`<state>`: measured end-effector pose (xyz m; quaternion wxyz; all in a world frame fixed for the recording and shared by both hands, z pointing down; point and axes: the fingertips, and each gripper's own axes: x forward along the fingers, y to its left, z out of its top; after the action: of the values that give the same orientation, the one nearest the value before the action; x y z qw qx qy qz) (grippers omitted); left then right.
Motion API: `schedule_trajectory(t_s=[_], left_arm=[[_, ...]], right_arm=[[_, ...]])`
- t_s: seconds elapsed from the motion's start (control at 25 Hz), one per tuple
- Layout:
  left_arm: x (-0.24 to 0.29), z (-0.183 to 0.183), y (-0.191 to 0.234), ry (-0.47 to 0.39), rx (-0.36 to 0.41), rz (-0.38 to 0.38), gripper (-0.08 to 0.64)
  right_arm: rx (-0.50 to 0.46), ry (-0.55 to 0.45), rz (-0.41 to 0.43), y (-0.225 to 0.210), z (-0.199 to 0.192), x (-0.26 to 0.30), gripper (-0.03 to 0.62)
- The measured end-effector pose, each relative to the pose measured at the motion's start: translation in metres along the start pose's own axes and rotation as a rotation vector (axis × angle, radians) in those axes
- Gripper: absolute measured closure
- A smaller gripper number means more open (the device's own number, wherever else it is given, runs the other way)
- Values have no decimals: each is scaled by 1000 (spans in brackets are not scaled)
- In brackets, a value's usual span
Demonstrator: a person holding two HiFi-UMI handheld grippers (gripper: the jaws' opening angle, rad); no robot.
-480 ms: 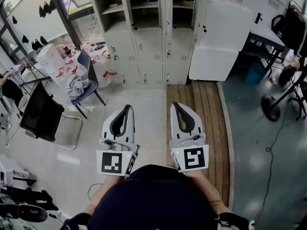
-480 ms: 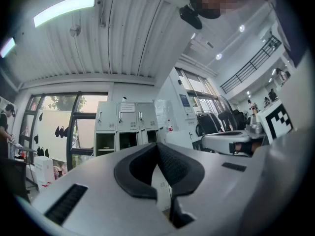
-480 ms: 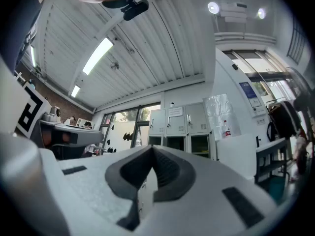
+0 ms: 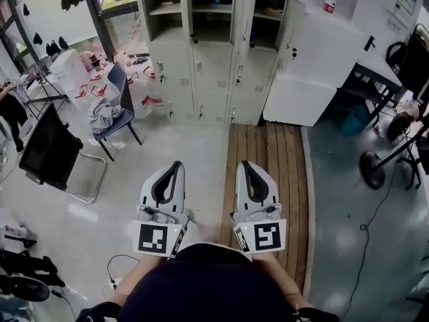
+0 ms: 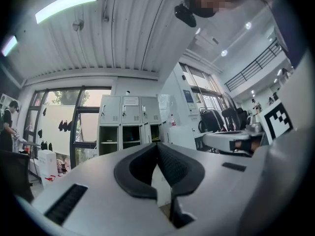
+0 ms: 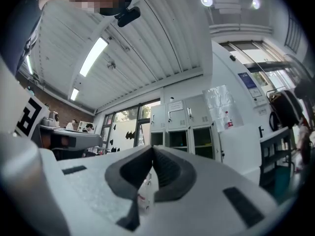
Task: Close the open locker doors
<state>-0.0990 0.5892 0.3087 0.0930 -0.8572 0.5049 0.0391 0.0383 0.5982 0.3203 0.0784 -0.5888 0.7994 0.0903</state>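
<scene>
Ahead, lockers (image 4: 213, 79) beyond wooden decking (image 4: 289, 173).

I saw bright daylight from the far-left windows (image 4: 47, 25); the open lockers (image 4: 209, 5) were shadowed inside. A ceiling strip light (image 5: 66, 4) glared in the left gripper view; fisheye bending blackened both gripper views' edges.

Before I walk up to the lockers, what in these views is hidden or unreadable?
- Head view: the top row of the lockers is cut off by the upper edge.
- Left gripper view: the lower locker rows hide behind the left gripper.
- Right gripper view: the lower rows hide behind the right gripper.
- All views: contents of the open compartments are too small and dark to tell.
</scene>
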Motion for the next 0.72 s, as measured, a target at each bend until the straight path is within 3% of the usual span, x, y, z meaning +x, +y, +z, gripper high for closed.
schedule_trajectory(t_s=[0.32, 0.72], left_arm=[[42, -32, 44, 19, -48, 9, 558], [145, -46, 137, 13, -37, -20, 558]], right_arm=[[21, 20, 94, 19, -24, 65, 548], [54, -5, 124, 19, -40, 202, 505]])
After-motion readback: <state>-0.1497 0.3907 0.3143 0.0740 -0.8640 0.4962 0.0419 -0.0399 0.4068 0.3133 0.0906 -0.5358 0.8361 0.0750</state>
